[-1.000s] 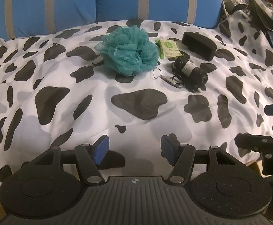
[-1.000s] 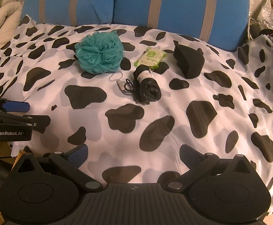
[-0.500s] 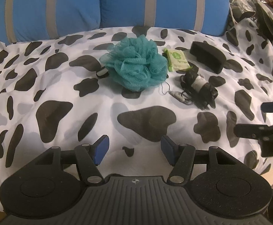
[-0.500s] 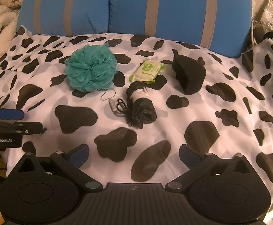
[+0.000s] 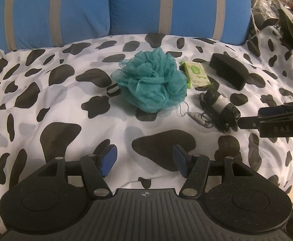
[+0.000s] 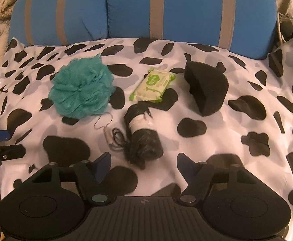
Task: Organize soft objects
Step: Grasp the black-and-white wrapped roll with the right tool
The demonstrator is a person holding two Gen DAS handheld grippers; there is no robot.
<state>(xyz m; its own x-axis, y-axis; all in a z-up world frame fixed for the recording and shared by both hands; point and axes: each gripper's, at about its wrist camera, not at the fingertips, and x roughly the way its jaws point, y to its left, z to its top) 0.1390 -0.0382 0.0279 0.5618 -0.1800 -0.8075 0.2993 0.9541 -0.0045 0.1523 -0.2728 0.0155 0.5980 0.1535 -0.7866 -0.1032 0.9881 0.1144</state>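
Observation:
A teal mesh bath pouf (image 5: 153, 82) (image 6: 82, 91) lies on the cow-print sheet (image 5: 45, 104). To its right lie a green wet-wipes pack (image 5: 196, 73) (image 6: 153, 85), a black sponge (image 5: 228, 73) (image 6: 206, 88) and a black rolled bundle with a white band (image 5: 220, 108) (image 6: 141, 136). My left gripper (image 5: 144, 160) is open and empty, short of the pouf. My right gripper (image 6: 143, 167) is open and empty, just short of the bundle; it also shows at the right edge of the left wrist view (image 5: 275, 118).
A thin cord with a small clip (image 6: 108, 133) lies left of the bundle. A small black and white item (image 5: 113, 90) peeks out behind the pouf. Blue cushions with grey stripes (image 5: 126, 10) stand at the back. Clutter sits at the far right (image 5: 287, 10).
Both grippers have moved forward toward the objects, which now appear larger and closer. The right gripper's fingers have narrowed somewhat and now sit close to the bundle.

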